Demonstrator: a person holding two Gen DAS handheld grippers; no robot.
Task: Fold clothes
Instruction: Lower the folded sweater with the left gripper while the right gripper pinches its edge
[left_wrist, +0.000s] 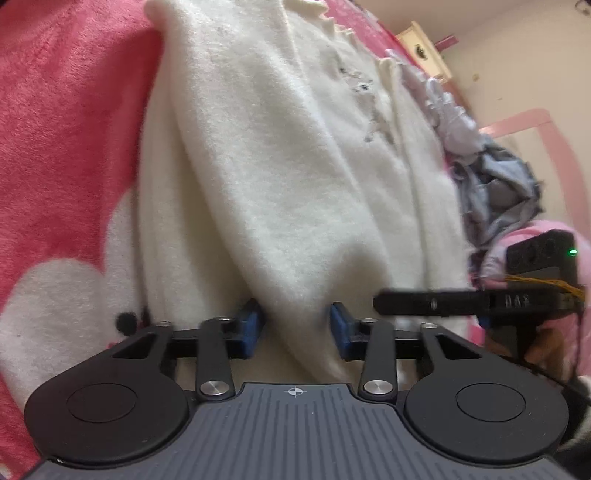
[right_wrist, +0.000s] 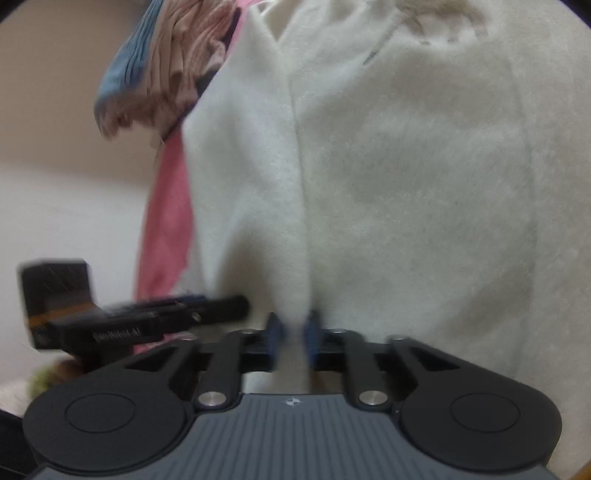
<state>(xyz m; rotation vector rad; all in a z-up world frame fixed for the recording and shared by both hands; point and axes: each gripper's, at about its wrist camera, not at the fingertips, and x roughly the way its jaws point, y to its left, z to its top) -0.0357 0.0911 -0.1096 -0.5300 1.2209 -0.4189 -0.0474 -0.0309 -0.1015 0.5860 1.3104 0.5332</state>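
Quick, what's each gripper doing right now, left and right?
Left gripper: closed on a fold of the cream fleece garment.
Right gripper: shut tight on the same garment's edge.

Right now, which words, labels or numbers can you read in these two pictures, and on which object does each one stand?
"DA" plus one more blurred character: raised letters on the black finger of the right gripper, seen from the left wrist.
Unreadable: a blurred line of print on the black finger of the left gripper, seen from the right wrist.
Unreadable: a small dark mark on the cream sweater.
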